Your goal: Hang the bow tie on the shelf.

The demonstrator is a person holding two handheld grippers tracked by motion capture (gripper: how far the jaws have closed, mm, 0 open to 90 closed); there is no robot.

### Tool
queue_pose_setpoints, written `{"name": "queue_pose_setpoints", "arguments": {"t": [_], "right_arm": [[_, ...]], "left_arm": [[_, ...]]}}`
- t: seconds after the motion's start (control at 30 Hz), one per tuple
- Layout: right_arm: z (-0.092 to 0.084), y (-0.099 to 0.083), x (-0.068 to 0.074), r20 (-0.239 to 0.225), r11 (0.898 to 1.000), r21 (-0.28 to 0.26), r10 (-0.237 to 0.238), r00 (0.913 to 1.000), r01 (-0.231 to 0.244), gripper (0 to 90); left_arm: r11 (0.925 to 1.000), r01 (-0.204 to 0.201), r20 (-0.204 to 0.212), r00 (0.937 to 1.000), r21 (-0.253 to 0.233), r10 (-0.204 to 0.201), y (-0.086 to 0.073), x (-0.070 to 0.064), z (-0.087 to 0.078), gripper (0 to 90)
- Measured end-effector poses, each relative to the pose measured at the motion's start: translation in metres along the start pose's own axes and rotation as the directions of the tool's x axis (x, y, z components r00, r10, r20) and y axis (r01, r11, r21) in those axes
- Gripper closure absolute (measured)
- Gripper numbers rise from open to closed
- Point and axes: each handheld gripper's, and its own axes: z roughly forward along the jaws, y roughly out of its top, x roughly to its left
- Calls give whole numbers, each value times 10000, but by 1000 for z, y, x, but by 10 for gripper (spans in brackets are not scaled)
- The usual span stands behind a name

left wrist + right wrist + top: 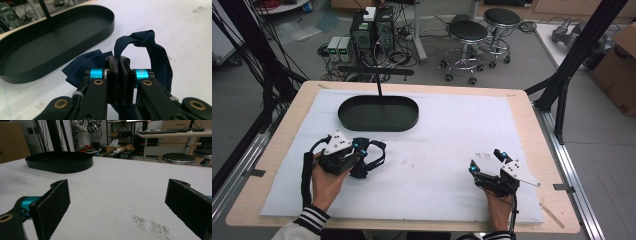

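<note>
Navy cloth (155, 57) unlabelled, pinched in left gripper (119, 72) beside black tray (75, 22).

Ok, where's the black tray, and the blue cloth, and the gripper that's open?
black tray (412, 117): high view, on its right rim.
blue cloth (160, 58): left gripper view, on the looped fold.
right hand-held gripper (486, 159): high view, between its open fingertips.

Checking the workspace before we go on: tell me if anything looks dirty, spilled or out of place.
A dark gritty smudge marks the white mat near the right hand-held gripper. Otherwise nothing odd: the black tray lies flat and the left hand-held gripper pinches a navy cloth.
</note>
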Motion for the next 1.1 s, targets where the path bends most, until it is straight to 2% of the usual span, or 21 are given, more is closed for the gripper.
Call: {"name": "queue_pose_setpoints", "arguments": {"t": [0.17,0.33,0.4,0.5,0.63,0.87,1.1], "right_arm": [[0,0,0,1,10000,6,-3,10000,3,49],[0,0,0,-2,10000,8,-31,10000,31,49],[0,0,0,6,10000,-5,-54,10000,54,49],[0,0,0,4,10000,1,-40,10000,40,49],[0,0,0,8,10000,3,-68,10000,68,49],[0,0,1,14,10000,22,-33,10000,33,49],[0,0,1,-3,10000,-8,-23,10000,23,49]], "left_arm": [[9986,165,-311,9994,-512,-181,11,10,-5,854],[9918,621,-573,9960,-1120,-688,19,22,-8,854],[9883,768,-559,9948,-1317,-847,23,26,-8,855],[9832,1067,-186,9937,-1482,-1107,27,32,-7,854],[9812,1003,-311,9938,-1651,-1069,31,35,-7,854],[9664,1285,-477,9887,-2225,-1424,40,45,-6,856],[9606,1031,-727,9894,-2580,-1257,57,54,0,855]]}}
